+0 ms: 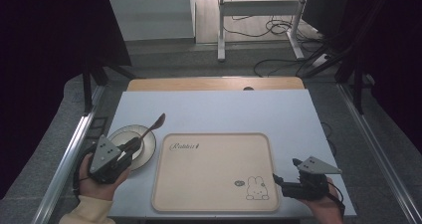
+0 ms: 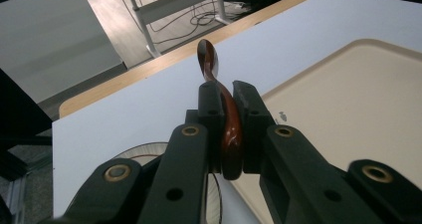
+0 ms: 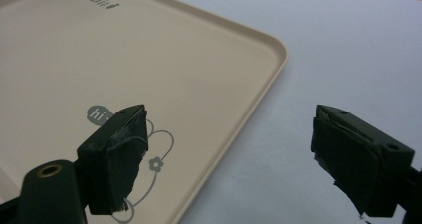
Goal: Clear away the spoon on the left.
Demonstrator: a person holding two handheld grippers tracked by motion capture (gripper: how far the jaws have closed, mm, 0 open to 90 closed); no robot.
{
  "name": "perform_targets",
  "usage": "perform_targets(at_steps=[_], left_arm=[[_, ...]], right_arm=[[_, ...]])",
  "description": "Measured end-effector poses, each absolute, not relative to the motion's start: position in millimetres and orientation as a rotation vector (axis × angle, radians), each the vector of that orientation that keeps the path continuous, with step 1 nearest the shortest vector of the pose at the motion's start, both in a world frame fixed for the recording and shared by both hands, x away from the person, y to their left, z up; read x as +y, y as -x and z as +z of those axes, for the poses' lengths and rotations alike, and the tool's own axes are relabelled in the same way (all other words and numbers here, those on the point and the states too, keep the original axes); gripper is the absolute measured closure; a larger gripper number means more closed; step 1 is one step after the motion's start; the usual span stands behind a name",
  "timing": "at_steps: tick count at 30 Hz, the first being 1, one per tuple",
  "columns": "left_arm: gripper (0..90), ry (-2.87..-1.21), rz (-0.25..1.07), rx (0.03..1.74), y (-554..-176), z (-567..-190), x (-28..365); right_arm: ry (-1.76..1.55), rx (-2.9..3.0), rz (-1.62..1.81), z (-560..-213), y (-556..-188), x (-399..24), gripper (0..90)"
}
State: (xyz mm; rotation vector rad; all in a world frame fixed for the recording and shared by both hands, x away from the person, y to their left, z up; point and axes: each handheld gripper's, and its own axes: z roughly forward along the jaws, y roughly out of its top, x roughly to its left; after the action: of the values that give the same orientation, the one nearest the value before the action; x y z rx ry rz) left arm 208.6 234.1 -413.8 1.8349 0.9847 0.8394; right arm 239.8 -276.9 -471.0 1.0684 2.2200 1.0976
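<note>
Your left gripper (image 1: 133,145) is clamped on the handle of a dark brown wooden spoon (image 2: 226,115), gripping it near the handle's end so the bowl juts out ahead of the jaws. In the high view the spoon (image 1: 152,127) is held in the air, slanting up over the far edge of a round white plate with a dark rim (image 1: 145,152), which sits on the white table (image 1: 224,112) just beside the left edge of the beige rectangular tray with a rabbit drawing (image 1: 214,171). Your right gripper (image 1: 284,171) hangs with its jaws wide apart and nothing between them, over the tray's right edge (image 3: 259,92).
</note>
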Motion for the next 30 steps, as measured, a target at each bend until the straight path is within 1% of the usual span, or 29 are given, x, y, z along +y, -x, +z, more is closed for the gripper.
perform_targets(at_steps=[15, 30], left_arm=[[84.5, -1.869, 0.827, 0.938, -218, -410, 217], [84.5, -1.908, 0.803, 0.927, -223, -420, 207]], right_arm=[[-1.065, 2.222, 1.096, -471, -240, -277, 15.0], [-1.062, 2.225, 1.093, -472, -240, -277, 15.1]])
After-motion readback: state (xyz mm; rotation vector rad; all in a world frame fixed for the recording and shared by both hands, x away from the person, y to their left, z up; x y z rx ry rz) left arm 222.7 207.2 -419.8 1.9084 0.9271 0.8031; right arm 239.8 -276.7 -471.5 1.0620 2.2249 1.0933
